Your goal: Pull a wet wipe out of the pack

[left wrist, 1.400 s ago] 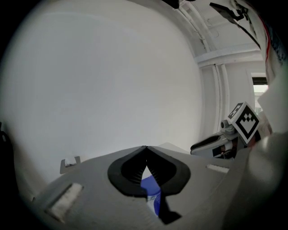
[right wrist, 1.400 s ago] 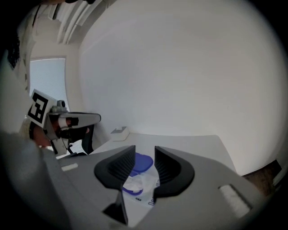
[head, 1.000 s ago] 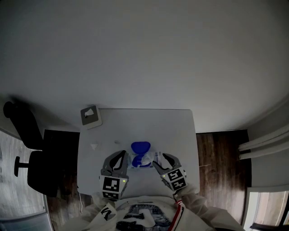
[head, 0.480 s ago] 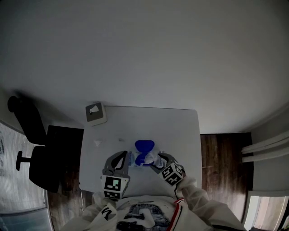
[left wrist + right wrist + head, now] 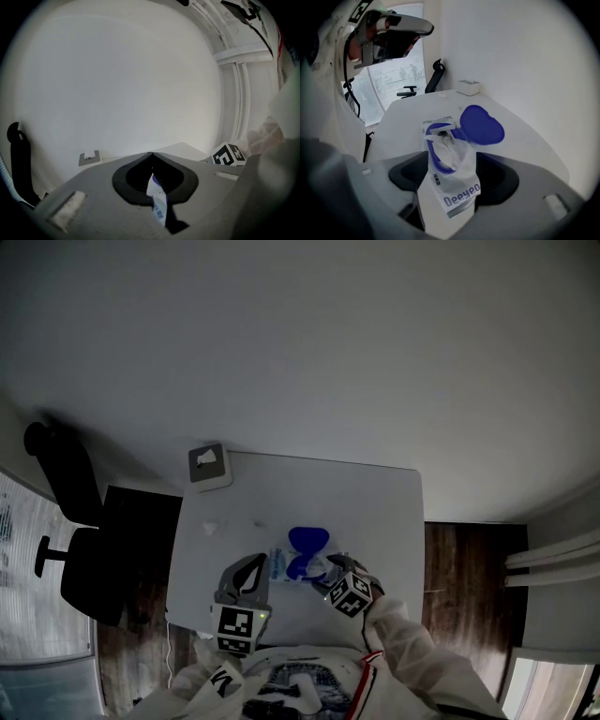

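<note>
A: Two tools at one wet wipe pack [image 5: 302,563]? How does each stand?

B: Left tool [image 5: 253,566], at the pack's 9 o'clock, has its jaws pressed together on the pack's end. Its own view shows the printed film pinched between the dark pads. Right tool [image 5: 333,571], at about 4 o'clock, has its jaws spread wide. They have just been opening, and the pack's near end sits between them with neither pad pressing on it.

A: Where's the pack itself?

B: About mid-width of the white bench [image 5: 375,512], toward the person's edge. Its blue lid [image 5: 482,124] is flipped open at the pack's 12 o'clock. A crumpled white wipe [image 5: 449,146] sticks out of the blue-rimmed opening.

A: Anything else around?

B: One small grey box [image 5: 210,467] on the bench's 11 o'clock corner, and a black office chair [image 5: 67,521] on the floor at the bench's 9 o'clock.
</note>
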`<state>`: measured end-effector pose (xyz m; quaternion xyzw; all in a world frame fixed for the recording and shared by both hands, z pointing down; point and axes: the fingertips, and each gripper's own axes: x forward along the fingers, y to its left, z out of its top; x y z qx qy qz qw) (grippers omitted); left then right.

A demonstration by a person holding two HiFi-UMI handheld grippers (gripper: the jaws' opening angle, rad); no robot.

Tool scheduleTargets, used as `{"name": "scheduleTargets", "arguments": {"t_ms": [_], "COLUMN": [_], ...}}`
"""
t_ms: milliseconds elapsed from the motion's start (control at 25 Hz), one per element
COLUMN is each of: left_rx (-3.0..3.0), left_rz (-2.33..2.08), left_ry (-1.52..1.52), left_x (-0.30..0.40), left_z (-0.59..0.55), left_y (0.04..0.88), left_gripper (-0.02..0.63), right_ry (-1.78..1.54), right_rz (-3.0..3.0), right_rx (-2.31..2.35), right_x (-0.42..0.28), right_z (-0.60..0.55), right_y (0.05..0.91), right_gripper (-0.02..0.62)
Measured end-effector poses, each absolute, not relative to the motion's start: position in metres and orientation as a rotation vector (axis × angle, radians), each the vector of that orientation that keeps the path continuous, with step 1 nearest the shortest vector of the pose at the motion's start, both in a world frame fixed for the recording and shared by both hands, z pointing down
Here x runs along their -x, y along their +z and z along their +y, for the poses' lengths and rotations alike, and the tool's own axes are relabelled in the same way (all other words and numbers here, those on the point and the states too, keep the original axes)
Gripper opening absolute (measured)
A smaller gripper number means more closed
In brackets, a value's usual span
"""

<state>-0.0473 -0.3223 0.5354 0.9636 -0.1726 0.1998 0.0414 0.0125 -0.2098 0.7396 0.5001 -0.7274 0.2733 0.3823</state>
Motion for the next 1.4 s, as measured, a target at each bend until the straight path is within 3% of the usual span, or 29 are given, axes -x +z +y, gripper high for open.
{"name": "scheduleTargets", "arguments": {"t_ms": [440, 520, 600, 1400], "left_rx": [-2.919, -2.912, -2.907, -2.881], "left_rz": [-0.571, -0.583, -0.592, -0.586], "left_ry": [0.626, 0.628, 0.630, 0.629], "left_x": [0.055, 0.058, 0.059, 0.055], "left_z": [-0.317, -0.318, -0.319, -0.317], "left_y": [0.541, 0.543, 0.544, 0.548], "left_gripper": [0.003, 0.003, 0.004, 0.003], "right_ry": [0.733, 0.720, 0.713, 0.689], "right_rz": [-1.825, -1.801, -1.791, -1.795], "right_rx": [-1.266, -1.306, -1.320, -1.360], "right_x": [-0.011, -0.018, -0.020, -0.014], "right_z": [-0.216, -0.218, -0.219, -0.214], "right_y": [0.751, 0.750, 0.749, 0.748], "right_gripper": [0.236, 0.153, 0.127, 0.020]}}
